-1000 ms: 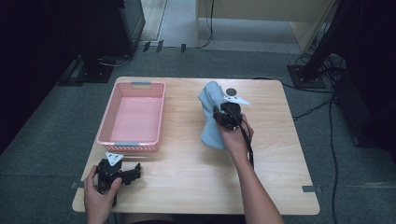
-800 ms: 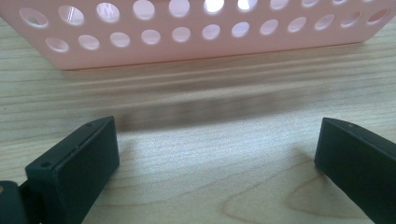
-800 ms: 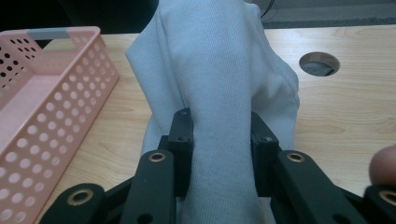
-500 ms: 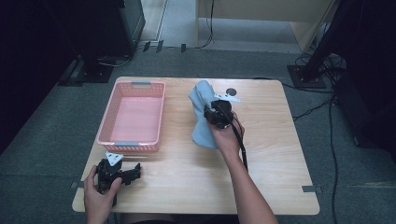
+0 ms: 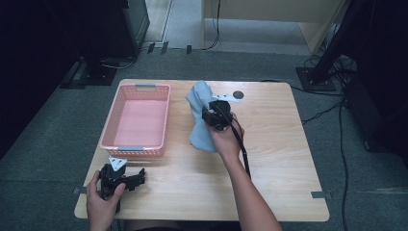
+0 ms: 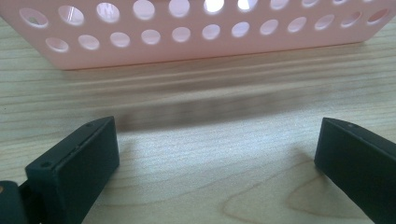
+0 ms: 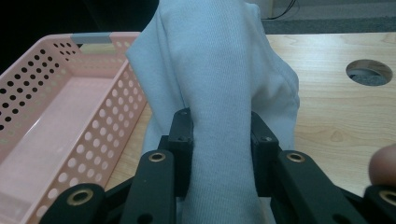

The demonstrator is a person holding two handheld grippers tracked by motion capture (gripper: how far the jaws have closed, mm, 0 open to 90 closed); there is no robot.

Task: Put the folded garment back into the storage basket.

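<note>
1. Pale blue cloth [image 5: 198, 113] is pinched in the right gripper [image 5: 211, 117], whose jaws are closed tight on a thick fold of it, as the right gripper view shows [image 7: 219, 140]. It hangs just right of the pink basket [image 5: 159, 91], over the counter [image 5: 279, 159].
2. Step in hand, as I judge it: carrying the lifted cloth toward the basket.
3. Cloth's long axis runs roughly from far to near in the high view, one end bunched above the gripper, the other trailing down toward the counter.
4. Next move likely calls for a shift left until the cloth clears the basket's near wall, then lowering and opening the jaws.
5. Left gripper [image 5: 137, 177] rests at the counter's near left corner, jaws wide apart and holding nothing, facing the basket's perforated wall [image 6: 196, 37].
</note>
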